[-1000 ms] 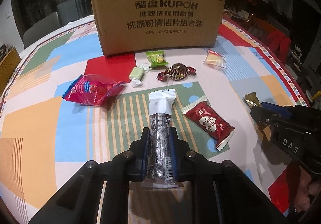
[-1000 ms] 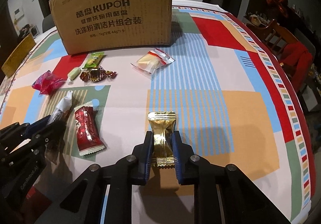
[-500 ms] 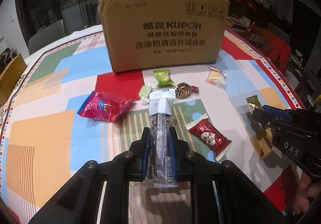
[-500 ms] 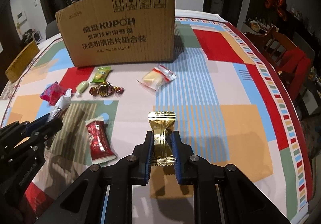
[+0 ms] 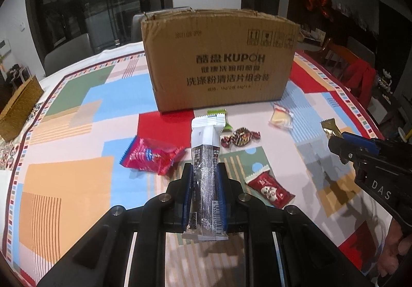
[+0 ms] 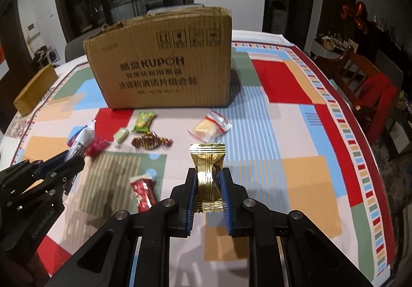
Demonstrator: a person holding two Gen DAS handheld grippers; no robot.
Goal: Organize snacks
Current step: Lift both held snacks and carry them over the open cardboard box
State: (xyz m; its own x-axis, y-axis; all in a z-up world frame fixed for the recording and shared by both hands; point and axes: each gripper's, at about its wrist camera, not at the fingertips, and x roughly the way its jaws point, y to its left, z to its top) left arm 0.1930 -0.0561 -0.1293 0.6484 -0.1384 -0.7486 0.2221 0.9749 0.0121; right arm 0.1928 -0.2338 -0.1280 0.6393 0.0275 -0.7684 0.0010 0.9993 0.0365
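Both our grippers have lifted off the table [image 5: 64,184]. Cardboard box [image 5: 219,63] stands near the far edge. Left gripper [image 5: 204,179] clamps the white-and-silver bar [image 5: 207,158]; right gripper [image 6: 209,184] clamps the gold candy [image 6: 208,173]. Red, green and brown sweets lie mid-table.
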